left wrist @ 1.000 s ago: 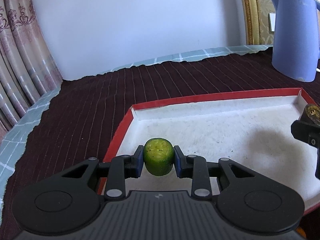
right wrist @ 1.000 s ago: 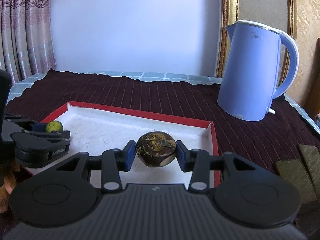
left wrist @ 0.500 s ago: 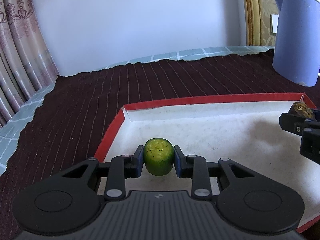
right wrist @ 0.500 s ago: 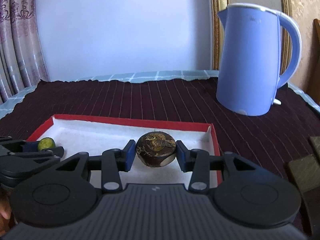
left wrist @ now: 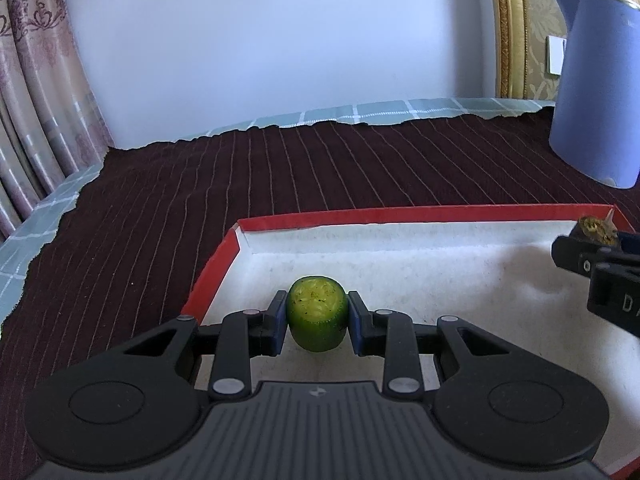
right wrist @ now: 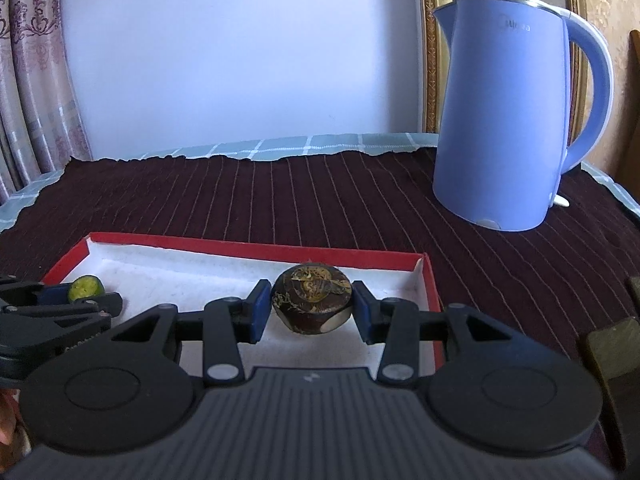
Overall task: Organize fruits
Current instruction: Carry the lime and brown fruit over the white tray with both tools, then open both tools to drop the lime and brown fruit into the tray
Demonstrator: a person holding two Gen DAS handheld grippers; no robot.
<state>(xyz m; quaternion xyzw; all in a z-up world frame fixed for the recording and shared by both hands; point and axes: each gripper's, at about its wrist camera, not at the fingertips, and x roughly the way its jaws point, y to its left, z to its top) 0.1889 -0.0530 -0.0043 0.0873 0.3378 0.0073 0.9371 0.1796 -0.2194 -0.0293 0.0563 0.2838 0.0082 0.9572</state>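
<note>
A small green fruit (left wrist: 317, 314) is pinched between the blue pads of my left gripper (left wrist: 317, 320), which is shut on it above the near left part of a red-rimmed white tray (left wrist: 400, 216). My right gripper (right wrist: 312, 308) is shut on a dark brown round fruit (right wrist: 312, 304) over the right part of the same tray (right wrist: 256, 246). In the right wrist view the left gripper (right wrist: 86, 290) shows at the left edge with the green fruit (right wrist: 85, 288). The left wrist view shows the right gripper (left wrist: 596, 232) and the brown fruit (left wrist: 594, 229) at the right edge.
A blue electric kettle (right wrist: 508, 120) stands on the dark striped cloth (right wrist: 320, 200) behind the tray's right end. Olive-brown blocks (right wrist: 616, 356) lie at the right edge. Curtains (left wrist: 36, 100) hang at the left, a white wall behind.
The right gripper has shifted with the brown fruit, and the tray and kettle now sit straighter in its view. The left gripper has barely moved. Both grips are unchanged.
</note>
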